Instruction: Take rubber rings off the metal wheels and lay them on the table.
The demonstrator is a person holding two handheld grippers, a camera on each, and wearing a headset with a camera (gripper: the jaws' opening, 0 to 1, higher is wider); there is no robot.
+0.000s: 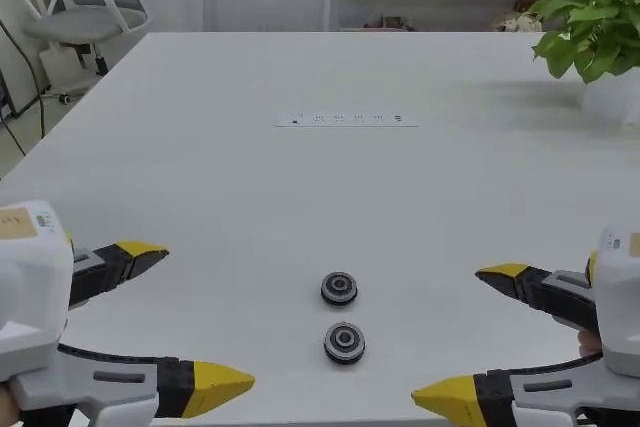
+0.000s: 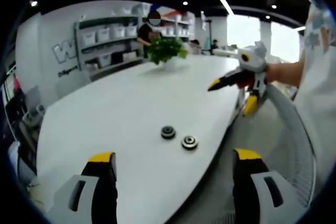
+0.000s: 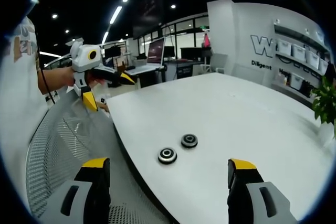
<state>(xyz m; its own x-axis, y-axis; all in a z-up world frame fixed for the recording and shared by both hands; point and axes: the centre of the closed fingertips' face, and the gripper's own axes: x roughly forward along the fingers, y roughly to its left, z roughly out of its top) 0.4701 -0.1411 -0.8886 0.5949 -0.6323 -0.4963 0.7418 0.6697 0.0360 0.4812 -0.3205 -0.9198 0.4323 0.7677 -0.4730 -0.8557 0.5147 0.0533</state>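
1. Left tongs [image 1: 192, 316]: jaws wide apart, nothing between them. They hang over the near table edge on the person's left, tips pointing inward. The left gripper view shows the same wide gap [image 2: 174, 156], and from the other side they sit off the table edge [image 3: 110, 94].
2. Right tongs [image 1: 460, 333]: also wide apart and holding nothing, mirrored at the near edge on the person's right. The right gripper view shows the gap [image 3: 168, 163]. Across the table they are seen in a hand [image 2: 278, 72], jaws spread [image 2: 229, 98].
3. Table [image 1: 300, 177]: large, pale grey, rounded corners.
4. Shelves [image 2: 105, 45]: on the far wall, with rows of white bins.
5. Office chair [image 1: 85, 7]: white, at the far left corner, clear of the table.
6. Plant [image 1: 590, 17]: green and leafy, on the far right part of the table.
7. Socket strip [image 1: 347, 119]: flush in the tabletop, mid-table, well beyond the wheels.
8. Far wheel [image 1: 339, 288]: lying flat on the table between the two tongs, touching neither [image 2: 168, 132] [image 3: 189, 140].
9. Near wheel [image 1: 344, 343]: just beside the far one, closer to the table edge, with a small gap between them [image 2: 189, 142] [image 3: 167, 155].
10. Rubber rings: a dark band still sits round each metal hub.
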